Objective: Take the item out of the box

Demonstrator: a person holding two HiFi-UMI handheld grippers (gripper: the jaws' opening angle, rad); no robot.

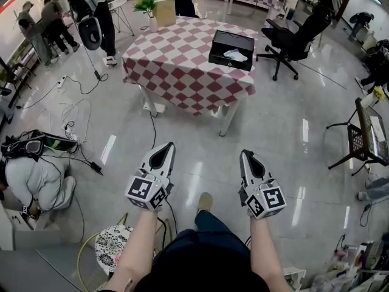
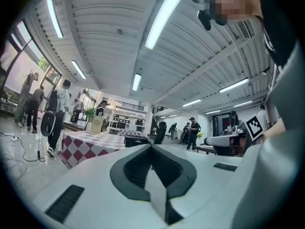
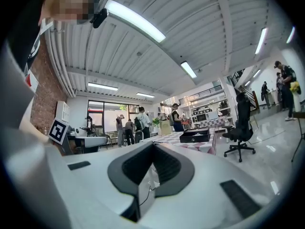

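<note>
A black open box [image 1: 231,48] stands on the far right part of a table with a red and white checked cloth [image 1: 176,66]. A white item [image 1: 236,55] lies inside it. Both grippers are held level over the floor, well short of the table. My left gripper [image 1: 168,145] is shut with nothing in it, and so is my right gripper [image 1: 245,153]. In the left gripper view the shut left gripper [image 2: 151,147] points at the distant box [image 2: 137,140]. In the right gripper view the right gripper [image 3: 153,144] points left of the box [image 3: 194,136].
A black office chair [image 1: 298,35] stands right of the table. A tan box [image 1: 165,11] and a plant [image 1: 146,6] sit at the table's far edge. A person crouches on the floor at left [image 1: 36,178] among cables [image 1: 73,111]. A patterned stool [image 1: 115,242] is by my left leg.
</note>
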